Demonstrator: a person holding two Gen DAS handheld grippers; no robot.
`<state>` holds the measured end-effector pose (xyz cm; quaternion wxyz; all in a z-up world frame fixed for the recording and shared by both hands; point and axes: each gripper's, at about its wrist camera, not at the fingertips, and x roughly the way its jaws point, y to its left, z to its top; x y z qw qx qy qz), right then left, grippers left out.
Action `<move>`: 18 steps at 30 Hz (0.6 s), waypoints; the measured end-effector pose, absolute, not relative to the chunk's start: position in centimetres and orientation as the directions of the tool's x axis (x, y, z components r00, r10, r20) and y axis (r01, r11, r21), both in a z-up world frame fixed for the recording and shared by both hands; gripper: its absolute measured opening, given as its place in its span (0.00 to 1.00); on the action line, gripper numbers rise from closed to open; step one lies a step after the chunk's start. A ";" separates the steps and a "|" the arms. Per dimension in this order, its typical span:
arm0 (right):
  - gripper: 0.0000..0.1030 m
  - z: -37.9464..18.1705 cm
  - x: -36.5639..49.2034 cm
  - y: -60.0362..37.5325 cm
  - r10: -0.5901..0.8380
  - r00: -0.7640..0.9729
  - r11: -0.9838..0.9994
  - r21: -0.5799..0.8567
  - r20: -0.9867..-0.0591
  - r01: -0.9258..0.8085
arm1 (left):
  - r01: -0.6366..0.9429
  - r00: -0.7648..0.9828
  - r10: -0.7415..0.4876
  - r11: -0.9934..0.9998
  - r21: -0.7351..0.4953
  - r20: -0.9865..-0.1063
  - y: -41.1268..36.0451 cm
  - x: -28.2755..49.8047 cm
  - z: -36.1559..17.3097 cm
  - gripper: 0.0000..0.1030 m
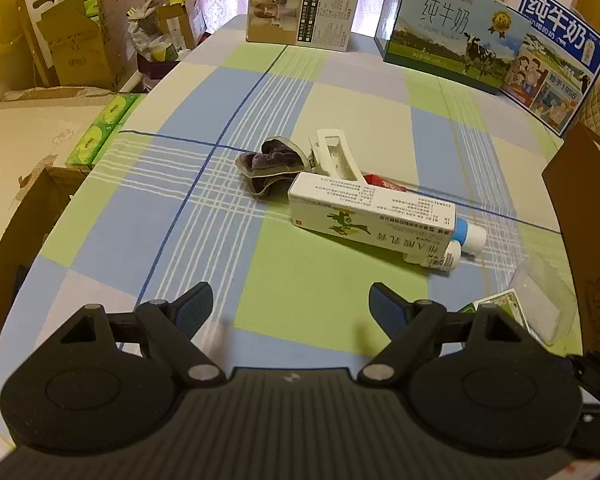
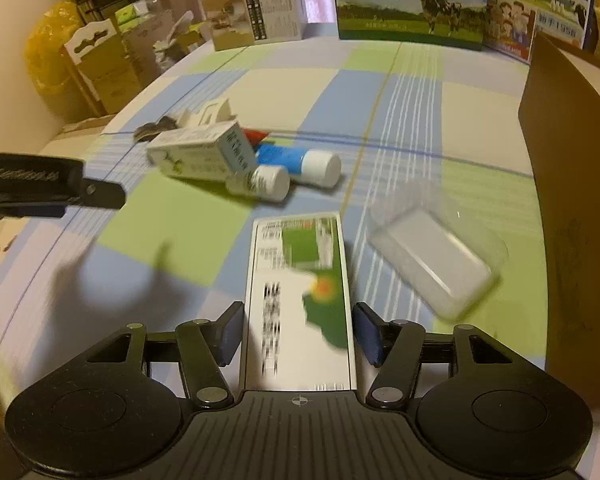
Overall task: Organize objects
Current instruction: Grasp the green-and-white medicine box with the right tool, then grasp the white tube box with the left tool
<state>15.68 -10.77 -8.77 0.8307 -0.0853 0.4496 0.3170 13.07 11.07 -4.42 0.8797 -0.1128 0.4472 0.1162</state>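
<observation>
Right gripper (image 2: 298, 336) brackets flat green-white box (image 2: 300, 300), contact unclear | left gripper (image 1: 290, 306) wide, empty over counter (image 1: 320, 292) | likely bound for brown box (image 2: 572, 208).

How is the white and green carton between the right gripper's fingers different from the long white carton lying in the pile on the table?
The white-and-green carton sits alone between the right gripper fingers; the long white carton lies in a pile, beside two white-capped tubes.
The first shows a big green patch on its face; the second is mostly white with a small green picture.
The first points along the gripper; the second lies slanted across the cloth.
Both are long, printed boxes.
</observation>
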 end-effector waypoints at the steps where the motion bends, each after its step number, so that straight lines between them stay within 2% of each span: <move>1: 0.55 -8.9 15.9 -10.5 0.454 0.404 0.784 0.141 -0.794 -0.604 | -0.306 0.573 0.103 0.947 -0.095 -0.813 11.0 13.1 -4.4 0.80; 7: 0.50 -8.9 15.7 -10.8 0.460 0.429 0.772 0.113 -0.777 -0.625 | -0.300 0.577 0.095 0.949 -0.102 -0.811 10.5 13.4 -4.3 0.80; 12: 0.50 -5.7 15.5 -12.4 0.541 0.490 0.773 0.175 -0.684 -0.610 | -0.308 0.582 0.080 0.943 -0.128 -0.810 10.0 14.2 -3.9 0.80; 15: 0.50 -4.4 15.4 -13.4 0.538 0.553 0.793 0.160 -0.636 -0.588 | -0.323 0.588 0.061 0.932 -0.166 -0.806 9.8 15.6 -3.3 0.80; 18: 0.50 -4.2 16.1 -14.1 0.517 0.579 0.816 0.158 -0.630 -0.556 | -0.334 0.602 0.053 0.923 -0.190 -0.797 9.2 17.0 -2.8 0.87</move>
